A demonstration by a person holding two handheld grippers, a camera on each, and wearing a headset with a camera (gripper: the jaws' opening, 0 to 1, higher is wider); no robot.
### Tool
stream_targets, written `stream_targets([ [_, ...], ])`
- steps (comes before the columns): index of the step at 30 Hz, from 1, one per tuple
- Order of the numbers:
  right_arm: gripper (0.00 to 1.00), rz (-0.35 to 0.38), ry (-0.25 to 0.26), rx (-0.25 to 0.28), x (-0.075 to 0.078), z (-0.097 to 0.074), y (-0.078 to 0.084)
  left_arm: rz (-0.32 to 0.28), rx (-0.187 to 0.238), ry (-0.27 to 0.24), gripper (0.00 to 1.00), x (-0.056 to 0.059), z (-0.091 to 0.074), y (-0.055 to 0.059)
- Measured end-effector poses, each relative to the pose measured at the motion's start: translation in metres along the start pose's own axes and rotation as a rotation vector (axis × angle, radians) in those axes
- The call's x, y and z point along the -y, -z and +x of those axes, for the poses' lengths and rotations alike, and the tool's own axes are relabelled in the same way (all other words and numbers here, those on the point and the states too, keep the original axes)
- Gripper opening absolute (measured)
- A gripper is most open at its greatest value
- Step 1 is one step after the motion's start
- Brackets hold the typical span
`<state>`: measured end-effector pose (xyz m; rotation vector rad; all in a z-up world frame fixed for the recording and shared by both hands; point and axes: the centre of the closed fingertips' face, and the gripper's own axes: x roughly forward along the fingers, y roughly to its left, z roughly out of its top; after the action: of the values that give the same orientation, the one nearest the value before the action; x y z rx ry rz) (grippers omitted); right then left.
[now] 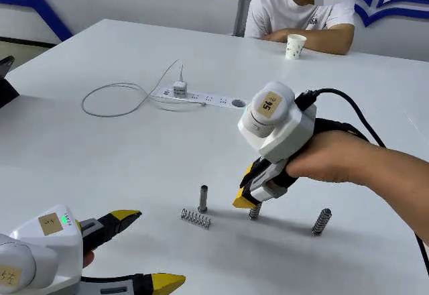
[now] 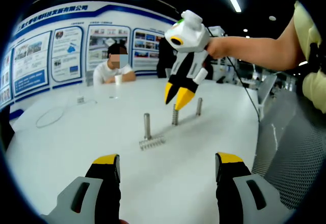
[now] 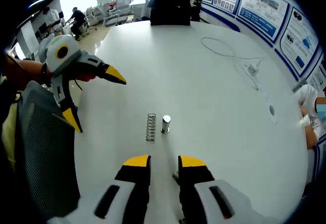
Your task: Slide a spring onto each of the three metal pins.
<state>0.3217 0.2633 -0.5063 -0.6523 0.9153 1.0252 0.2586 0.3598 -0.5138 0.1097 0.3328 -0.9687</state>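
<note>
A bare metal pin [image 1: 202,198] [image 2: 147,126] [image 3: 165,123] stands upright on the white table [image 1: 134,154]. A loose spring [image 1: 195,218] [image 2: 152,142] [image 3: 151,127] lies flat just in front of it. The middle pin [image 1: 255,211] [image 2: 174,116] carries a spring, and so does the right pin [image 1: 322,221] [image 2: 199,107]. My right gripper [image 1: 242,200] [image 2: 177,95] [image 3: 164,163] points down at the top of the middle pin, its jaws a narrow gap apart with nothing seen between the tips. My left gripper [image 1: 144,249] [image 2: 165,163] [image 3: 98,102] hovers at the near left, wide open and empty.
A white power strip [image 1: 201,98] with a plugged-in charger and a looped cable [image 1: 110,100] lies further back. A paper cup [image 1: 295,46] stands at the far edge by a seated person [image 1: 301,10]. A mesh chair [image 3: 43,163] is at the table's near side.
</note>
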Motion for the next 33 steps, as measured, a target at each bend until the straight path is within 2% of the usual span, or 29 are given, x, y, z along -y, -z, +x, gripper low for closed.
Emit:
stream_targets([
  [4,0.22,-0.009,-0.016,0.000,-0.008,0.007,-0.003,0.001,0.000,0.000,0.78,0.001,0.000,0.000],
  [17,0.22,-0.009,-0.040,0.012,-0.021,0.028,-0.010,-0.001,-0.001,0.000,0.78,0.000,0.000,0.001],
  [33,0.21,0.017,-0.046,0.018,-0.029,0.052,-0.008,-0.004,-0.002,0.004,0.78,0.000,0.001,0.002],
])
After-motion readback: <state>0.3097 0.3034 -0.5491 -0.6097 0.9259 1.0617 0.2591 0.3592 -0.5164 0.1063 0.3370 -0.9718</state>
